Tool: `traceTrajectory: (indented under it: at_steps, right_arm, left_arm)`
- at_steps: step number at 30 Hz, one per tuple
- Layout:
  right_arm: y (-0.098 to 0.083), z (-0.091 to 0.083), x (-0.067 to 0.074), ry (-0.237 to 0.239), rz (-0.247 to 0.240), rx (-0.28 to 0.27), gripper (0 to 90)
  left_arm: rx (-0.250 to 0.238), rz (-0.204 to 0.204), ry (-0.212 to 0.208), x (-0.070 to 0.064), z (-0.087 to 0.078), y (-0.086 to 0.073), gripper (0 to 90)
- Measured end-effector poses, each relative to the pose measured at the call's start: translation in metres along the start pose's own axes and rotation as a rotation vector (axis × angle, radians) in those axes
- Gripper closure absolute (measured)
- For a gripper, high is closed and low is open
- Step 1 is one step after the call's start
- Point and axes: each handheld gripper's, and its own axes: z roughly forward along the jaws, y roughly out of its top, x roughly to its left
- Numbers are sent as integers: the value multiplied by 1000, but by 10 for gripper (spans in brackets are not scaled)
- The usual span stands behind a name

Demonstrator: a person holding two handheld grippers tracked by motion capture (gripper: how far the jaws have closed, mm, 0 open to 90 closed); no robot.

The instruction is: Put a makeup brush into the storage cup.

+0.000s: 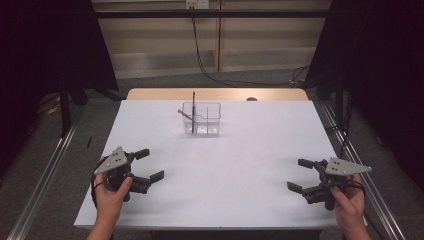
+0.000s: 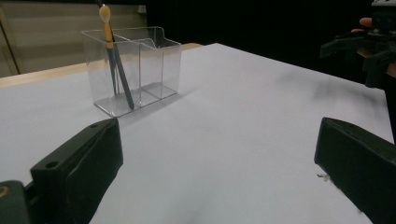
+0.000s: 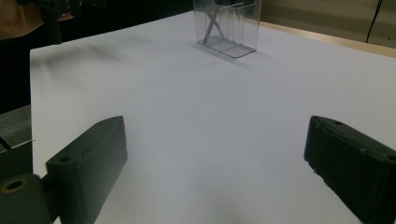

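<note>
While spread wide and gripping nothing, left gripper (image 1: 148, 165) near the table's front left corner, jaws blocky, matte black, with small round holes in their upper faces. Same for the right gripper (image 1: 301, 175) near the front right corner: jaws parted, nothing between them, a grey three-cornered plate on top. Beneath both, a smooth white tabletop (image 1: 240, 165), flat and bare between the grippers, with a pale wooden strip along the far edge. Well apart from either gripper, toward the far middle, a clear plastic holder (image 1: 201, 119), box-shaped, thin-walled, split by dividers into compartments. In its left end compartment, a dark slim pen (image 1: 193, 112) standing nearly upright and a yellow-handled brush (image 1: 184, 114) leaning outward over the rim. Nothing standing between the jaws and the holder. From the left gripper view, holder (image 2: 133, 70) close enough to show the brush (image 2: 107, 28) with its cream tip crossing the grey pen (image 2: 123, 84), plus the other hand's gripper at upper right. From the right gripper view, holder (image 3: 227, 25) cut off by the top edge, its contents a blurred dark cross.
</note>
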Motion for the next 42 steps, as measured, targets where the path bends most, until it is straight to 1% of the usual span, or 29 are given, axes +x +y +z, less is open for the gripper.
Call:
traceTrajectory:
  at_steps: [3, 4, 6, 8, 9, 10, 14, 15, 18, 19, 23, 25, 28, 31, 36, 37, 39, 42]
  right_arm:
    - [0, 1, 0, -1, 0, 5, 58]
    - [0, 1, 0, -1, 1, 6, 58]
    - [0, 1, 0, 0, -1, 4, 58]
    - [0, 2, 0, 1, -1, 6, 58]
    - [0, 2, 0, 2, -2, 4, 58]
    - [0, 2, 0, 1, -2, 4, 58]
    - [0, 2, -1, 1, 2, 7, 58]
    - [0, 3, -1, 0, 3, 6, 58]
    - [0, 3, -1, -1, 3, 8, 58]
    - [0, 3, -1, 0, 4, 8, 58]
    - [-1, 4, -2, 0, 4, 13, 58]
    - [-1, 4, -3, 1, 5, 12, 58]
    - [-1, 5, -3, -2, 4, 11, 58]
    - [-1, 5, -3, -4, 2, 10, 58]
    - [-1, 5, -3, -5, -1, 10, 58]
    - [-1, 5, -3, -5, -1, 9, 58]
    - [-1, 4, -3, -5, 3, 7, 58]
    - [-1, 4, -4, -10, 3, 10, 58]
  left_arm:
    - [2, 0, 7, 1, -3, -2, 10]
    - [3, 6, 9, 1, -4, -3, 10]
    - [-3, 0, 14, 1, -5, -4, 10]
    - [-11, -5, 8, 1, -7, -6, 11]
    - [-9, -8, 12, 0, -8, -7, 9]
    - [-4, -1, 13, 0, -8, -8, 11]
    - [-2, 2, 8, -1, -10, -10, 13]
    - [0, 10, 8, -1, -11, -11, 11]
    - [-8, -4, 5, -2, -11, -12, 13]
    - [-4, 1, 8, -2, -12, -13, 11]
    - [-2, 10, 12, -2, -13, -13, 11]
    - [-6, 0, 9, -2, -14, -14, 12]
    - [3, 14, 10, -3, -16, -14, 13]
    - [-7, 10, 7, -4, -17, -13, 12]
    - [5, 13, 10, -4, -18, -14, 12]
    - [5, 19, 11, -4, -18, -14, 14]
    - [1, 13, 9, -4, -18, -13, 13]
    - [1, 16, 10, -4, -19, -13, 12]
